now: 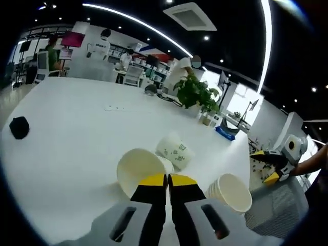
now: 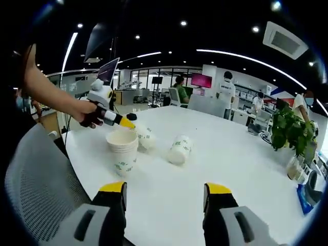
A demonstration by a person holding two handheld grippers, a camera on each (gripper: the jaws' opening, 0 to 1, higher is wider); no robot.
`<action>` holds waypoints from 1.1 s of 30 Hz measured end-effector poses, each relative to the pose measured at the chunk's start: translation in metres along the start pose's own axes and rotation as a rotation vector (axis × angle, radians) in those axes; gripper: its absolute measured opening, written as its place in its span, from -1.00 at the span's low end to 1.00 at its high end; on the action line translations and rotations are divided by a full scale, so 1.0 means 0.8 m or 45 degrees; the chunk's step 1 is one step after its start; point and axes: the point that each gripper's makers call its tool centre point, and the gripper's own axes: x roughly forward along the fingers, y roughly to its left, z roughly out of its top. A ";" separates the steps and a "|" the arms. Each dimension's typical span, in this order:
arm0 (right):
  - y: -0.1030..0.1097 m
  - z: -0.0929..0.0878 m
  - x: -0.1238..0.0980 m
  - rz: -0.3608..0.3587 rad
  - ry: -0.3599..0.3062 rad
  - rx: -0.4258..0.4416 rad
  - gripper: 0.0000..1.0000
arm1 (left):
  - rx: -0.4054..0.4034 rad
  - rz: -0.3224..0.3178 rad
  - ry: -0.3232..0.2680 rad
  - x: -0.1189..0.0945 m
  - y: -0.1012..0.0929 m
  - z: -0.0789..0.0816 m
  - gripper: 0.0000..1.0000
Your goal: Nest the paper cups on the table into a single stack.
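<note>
A paper cup (image 1: 139, 169) lies on its side on the white table (image 1: 77, 143), its mouth towards my left gripper (image 1: 167, 178). That gripper is shut, its yellow tips right at the cup's rim; whether they touch it I cannot tell. Just beyond lies a second cup (image 1: 176, 149) with green print. An upright stack of cups (image 1: 231, 192) stands to the right. In the right gripper view the stack (image 2: 123, 148) is at the left, with one fallen cup (image 2: 145, 137) behind it and another (image 2: 179, 148) beside it. My right gripper (image 2: 165, 188) is open and holds nothing, short of the cups.
A grey mesh chair (image 2: 36, 179) stands at the table's near edge. A potted plant (image 1: 195, 92) and a blue box (image 1: 225, 133) are at the far side, and a small black object (image 1: 19, 127) lies at the left. People stand in the office beyond.
</note>
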 end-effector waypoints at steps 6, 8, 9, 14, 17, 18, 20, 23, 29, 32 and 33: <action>0.000 0.001 0.000 -0.001 -0.005 0.000 0.22 | 0.028 -0.029 0.002 -0.023 -0.020 0.021 -1.00; 0.000 0.000 0.000 0.001 -0.003 0.003 0.22 | 0.042 -0.035 0.007 -0.028 -0.023 0.025 -1.00; 0.000 0.000 0.000 0.001 -0.001 0.003 0.22 | 0.056 -0.045 0.008 -0.032 -0.028 0.030 -1.00; -0.001 -0.001 -0.001 0.000 -0.004 0.007 0.22 | 0.104 -0.067 0.006 -0.045 -0.044 0.050 -1.00; -0.001 -0.001 -0.001 0.003 -0.004 0.005 0.22 | 0.102 -0.101 -0.011 -0.053 -0.062 0.065 -1.00; -0.001 -0.001 -0.001 0.002 -0.004 0.004 0.23 | 0.109 -0.108 -0.009 -0.056 -0.071 0.070 -1.00; -0.002 -0.001 -0.001 -0.001 -0.004 0.006 0.23 | 0.140 -0.123 -0.005 -0.061 -0.081 0.076 -1.00; -0.001 -0.001 -0.001 -0.001 -0.002 0.005 0.23 | 0.152 -0.155 -0.010 -0.066 -0.098 0.084 -1.00; -0.001 -0.003 0.000 0.002 0.003 0.005 0.22 | 0.214 -0.201 0.019 -0.076 -0.122 0.091 -1.00; -0.001 -0.002 -0.001 -0.001 0.003 0.005 0.22 | 0.230 -0.222 0.033 -0.081 -0.132 0.091 -1.00; -0.001 -0.002 -0.001 -0.001 0.004 0.005 0.22 | 0.233 -0.227 0.039 -0.082 -0.134 0.090 -1.00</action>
